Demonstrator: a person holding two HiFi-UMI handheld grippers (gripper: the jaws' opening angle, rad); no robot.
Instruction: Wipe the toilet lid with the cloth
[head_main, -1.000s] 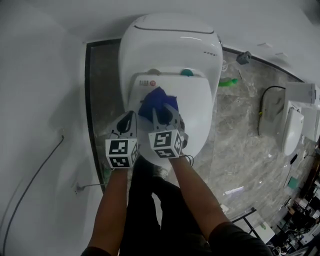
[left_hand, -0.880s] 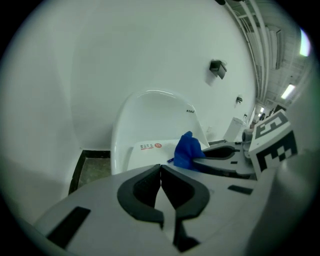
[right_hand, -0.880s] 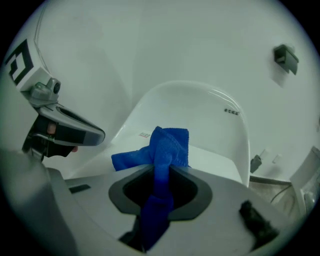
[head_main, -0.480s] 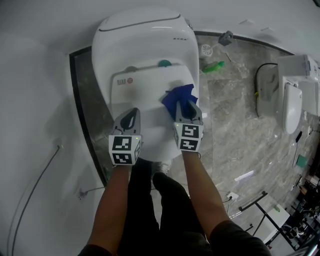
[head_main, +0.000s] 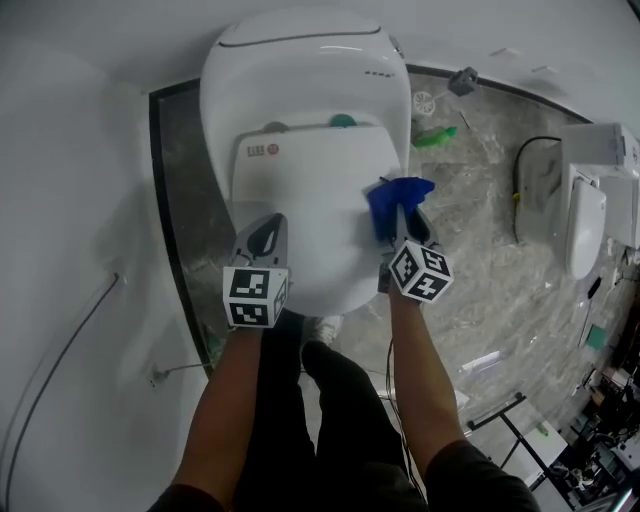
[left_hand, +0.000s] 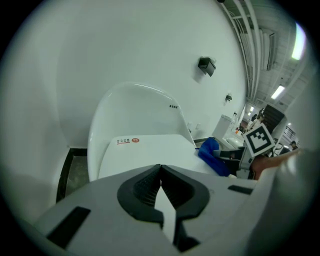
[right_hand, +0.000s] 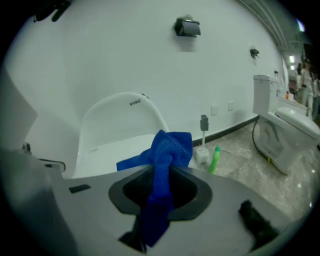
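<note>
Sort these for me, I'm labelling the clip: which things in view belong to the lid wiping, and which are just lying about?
In the job: blue cloth, clamped in the right gripper; toilet lid; left gripper, shut and empty.

Lying about: green bottle on the floor; toilet brush in its holder; second toilet off to the right.

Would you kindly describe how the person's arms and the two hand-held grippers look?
The left hand-held gripper and the right hand-held gripper are alike: light grey bodies whose jaws carry black ribbed pads. Each bears a white cube printed with black square markers. The forearms are bare; dark short sleeves show near the bottom edge of the head view.
</note>
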